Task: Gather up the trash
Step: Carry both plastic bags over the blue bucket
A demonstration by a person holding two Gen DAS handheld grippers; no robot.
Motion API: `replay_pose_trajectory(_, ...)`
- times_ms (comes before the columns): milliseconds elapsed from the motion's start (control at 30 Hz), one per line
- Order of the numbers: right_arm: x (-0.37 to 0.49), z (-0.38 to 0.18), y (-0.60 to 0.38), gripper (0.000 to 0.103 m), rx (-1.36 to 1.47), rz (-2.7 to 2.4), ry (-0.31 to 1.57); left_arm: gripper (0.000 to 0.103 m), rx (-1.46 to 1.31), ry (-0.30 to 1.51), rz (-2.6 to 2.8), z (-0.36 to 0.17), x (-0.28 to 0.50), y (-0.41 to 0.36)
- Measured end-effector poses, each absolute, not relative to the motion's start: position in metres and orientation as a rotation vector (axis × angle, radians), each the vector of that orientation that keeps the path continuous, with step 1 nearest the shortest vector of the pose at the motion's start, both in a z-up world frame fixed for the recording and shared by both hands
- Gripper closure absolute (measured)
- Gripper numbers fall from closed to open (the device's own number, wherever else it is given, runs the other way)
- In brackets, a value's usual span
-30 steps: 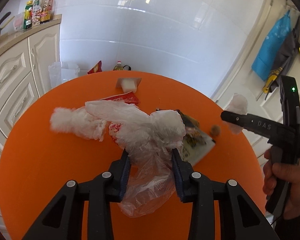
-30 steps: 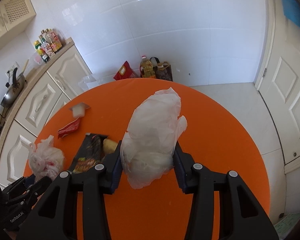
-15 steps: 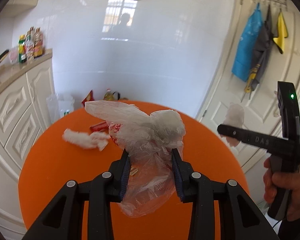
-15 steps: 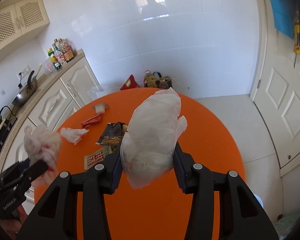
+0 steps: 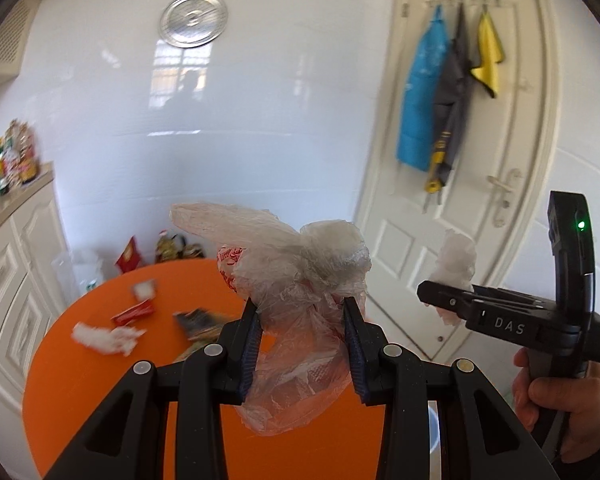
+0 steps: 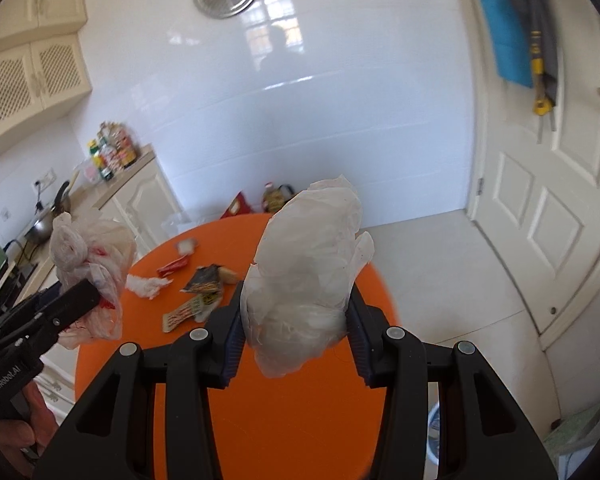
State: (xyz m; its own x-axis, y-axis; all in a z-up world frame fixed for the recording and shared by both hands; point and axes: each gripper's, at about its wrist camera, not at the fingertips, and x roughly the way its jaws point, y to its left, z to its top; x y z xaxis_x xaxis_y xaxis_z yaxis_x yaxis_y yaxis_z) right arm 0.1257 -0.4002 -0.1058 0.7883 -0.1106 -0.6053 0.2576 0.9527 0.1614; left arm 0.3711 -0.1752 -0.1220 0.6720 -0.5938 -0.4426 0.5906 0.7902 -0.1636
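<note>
Item 1: left gripper (image 5: 300, 320), jaws part-way apart and clamped on a crumpled clear plastic bag (image 5: 292, 276) with red print. The print was too creased to read. The bag's long axis ran roughly upright between the blue pads (image 5: 252, 340); its bunched top spread above the fingertips toward the wall, and a loose tail hung below them. It was held in the air above the near part of the orange round table (image 5: 100, 380).

Item 2: right gripper (image 6: 296, 320), jaws somewhat wider and closed on a white plastic bag (image 6: 308, 264). This bag's long axis also stood close to upright, leaning slightly right at the top, with the bulk above the pads and a small fold below. It was held clear of the table (image 6: 284, 420), over its near edge.

Item 3: legible writing. "DAS" showed on the side of the right gripper (image 5: 444, 300) in the left wrist view, and "GenRobot.AI" on the left gripper (image 6: 76, 292) in the right wrist view.

Item 4: litter lying on the table toward its far left edge: a white tissue wad (image 6: 148, 285), a red wrapper (image 6: 173, 266), a dark snack packet (image 6: 204, 280), a flat printed pack (image 6: 184, 312) and a small white scrap (image 6: 186, 245). All lay well apart from both grippers
</note>
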Motion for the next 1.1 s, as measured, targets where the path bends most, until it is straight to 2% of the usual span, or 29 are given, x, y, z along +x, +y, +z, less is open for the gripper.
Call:
replay_pose_trajectory(267, 0.062, -0.092, -0.458, 0.058, 0.284, -0.345, 0.581, 0.069, 0.043, 0.483, -0.815, -0.112, 0.334, -0.224)
replay_pose_trajectory(500, 0.0, -0.108, -0.523, 0.058, 0.351, -0.526, 0.592, 0.069, 0.099, 0.55, -0.99, -0.121, 0.315, -0.284)
replay_pose_trajectory(767, -0.048, -0.166, -0.597, 0.058, 0.475, -0.677, 0.685, 0.069, 0.191, 0.725, -1.138, -0.164, 0.294, -0.359)
replay_pose_trajectory(800, -0.054, -0.187, -0.614, 0.058, 0.512, -0.694, 0.721, 0.069, 0.199, 0.753, -1.151, -0.171, 0.294, -0.367)
replay_pose_trajectory(1100, -0.052, -0.261, -0.663, 0.058, 0.615, -0.709, 0.861, 0.069, 0.274, 1.007, -1.164, -0.22, 0.31, -0.421)
